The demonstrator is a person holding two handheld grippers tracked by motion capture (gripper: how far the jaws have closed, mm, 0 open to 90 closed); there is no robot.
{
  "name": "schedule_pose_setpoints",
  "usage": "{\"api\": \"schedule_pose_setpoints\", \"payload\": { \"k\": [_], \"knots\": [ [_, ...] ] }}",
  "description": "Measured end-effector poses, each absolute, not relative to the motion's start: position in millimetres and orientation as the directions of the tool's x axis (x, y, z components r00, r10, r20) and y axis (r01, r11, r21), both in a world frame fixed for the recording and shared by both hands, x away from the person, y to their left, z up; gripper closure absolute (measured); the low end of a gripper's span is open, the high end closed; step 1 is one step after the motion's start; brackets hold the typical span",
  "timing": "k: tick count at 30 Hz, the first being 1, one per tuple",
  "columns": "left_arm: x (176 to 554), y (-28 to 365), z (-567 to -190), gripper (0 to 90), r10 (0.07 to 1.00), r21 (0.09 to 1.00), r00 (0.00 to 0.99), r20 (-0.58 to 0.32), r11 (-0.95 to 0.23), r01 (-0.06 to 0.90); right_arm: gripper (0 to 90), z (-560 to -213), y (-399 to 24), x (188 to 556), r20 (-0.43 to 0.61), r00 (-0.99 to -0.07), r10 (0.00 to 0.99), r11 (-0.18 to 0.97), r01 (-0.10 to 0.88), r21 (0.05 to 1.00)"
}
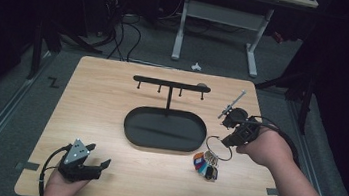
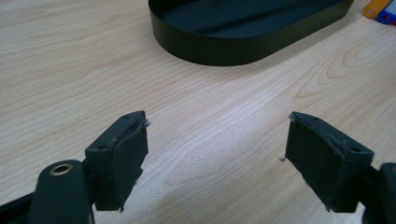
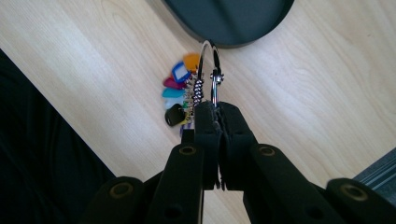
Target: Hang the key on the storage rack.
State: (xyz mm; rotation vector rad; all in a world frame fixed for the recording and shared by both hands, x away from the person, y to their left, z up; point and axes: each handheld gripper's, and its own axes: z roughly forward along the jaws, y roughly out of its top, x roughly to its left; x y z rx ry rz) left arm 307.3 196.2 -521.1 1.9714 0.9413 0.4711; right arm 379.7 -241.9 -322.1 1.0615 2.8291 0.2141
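Right of frame centre, the right gripper [image 1: 232, 138] has clamped the key ring [image 3: 208, 70], keys not yet hung on the stand [image 1: 170, 84]; the left gripper [image 2: 217, 140] idles open, lower left.

A light wooden counter [image 1: 112, 95] stands on grey floor [image 1: 20, 109]. Behind it, a second desk with white legs [image 1: 254, 47] sits beside a tangle of black cables [image 1: 119, 36]. A small white object [image 1: 196, 66] lies on the floor between them. Grey tape strips [image 1: 27, 165] mark the counter's near edges.
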Motion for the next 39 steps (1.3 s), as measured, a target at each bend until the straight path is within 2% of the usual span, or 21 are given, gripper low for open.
{"api": "schedule_pose_setpoints", "payload": {
  "k": [14, 39],
  "knots": [
    [306.7, 197.1, -521.1, 21.5, 0.768, 0.838, 0.640, -0.029, -0.331, 0.435, 87.7, -288.8, -241.9, 391.8, -0.092, -0.737, 0.669, 0.738, 0.647, 0.191],
    [305.4, 201.7, -521.1, 21.5, 0.773, 0.841, 0.634, -0.035, -0.320, 0.437, 87.7, -274.7, -225.0, 423.9, -0.086, -0.733, 0.675, 0.732, 0.650, 0.204]
  ]
}}
